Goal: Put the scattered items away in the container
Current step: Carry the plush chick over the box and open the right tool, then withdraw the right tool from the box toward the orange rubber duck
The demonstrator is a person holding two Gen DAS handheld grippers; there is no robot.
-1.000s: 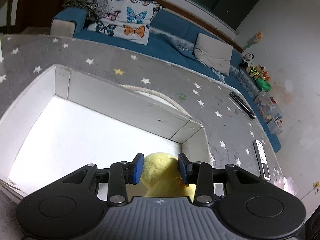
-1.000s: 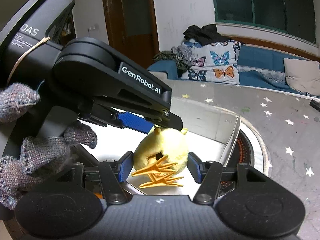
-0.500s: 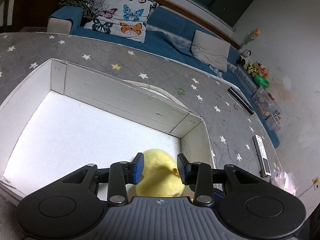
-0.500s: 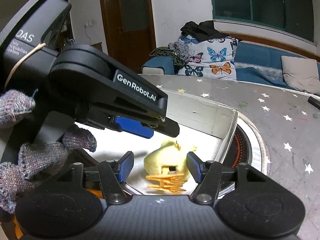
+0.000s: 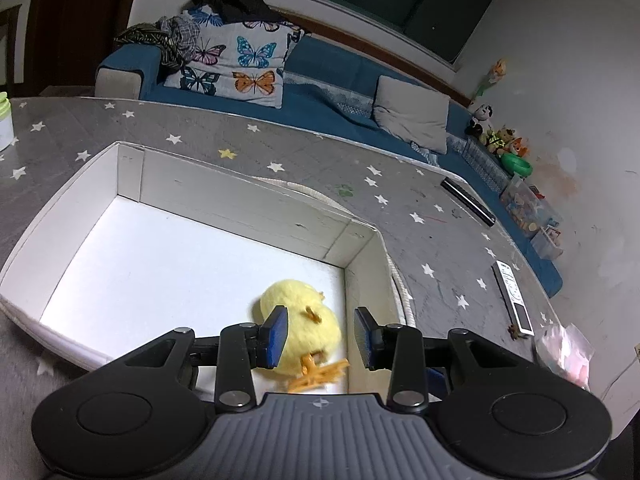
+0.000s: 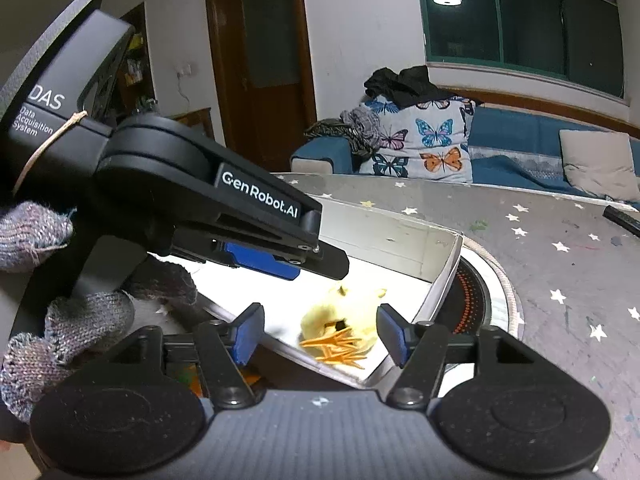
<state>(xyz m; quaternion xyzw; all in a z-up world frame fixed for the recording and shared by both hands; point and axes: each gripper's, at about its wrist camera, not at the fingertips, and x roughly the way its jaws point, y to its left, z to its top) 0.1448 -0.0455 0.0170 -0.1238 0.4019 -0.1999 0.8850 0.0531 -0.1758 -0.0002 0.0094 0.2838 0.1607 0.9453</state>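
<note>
A yellow plush chick [image 5: 304,332] with orange feet lies on the floor of the white box [image 5: 240,200], in its near right corner. My left gripper [image 5: 320,338] is open above it, blue pads apart, not touching it. In the right wrist view the chick [image 6: 344,320] lies inside the box [image 6: 400,240] and my right gripper [image 6: 320,334] is open and empty just above the box's near rim. The left gripper's body fills the left of that view [image 6: 224,208], held by a gloved hand.
The box stands on a grey star-patterned table [image 5: 420,208]. A round coaster with a rope rim [image 6: 480,296] lies partly under the box. A black remote [image 5: 468,202], a white remote [image 5: 514,298] and a pink bag [image 5: 564,352] lie to the right. A white-and-green jar [image 5: 5,120] stands far left.
The chick has left my left gripper and dropped onto the box floor. The left gripper's pads have spread and it has risen. The right gripper has opened wider.
</note>
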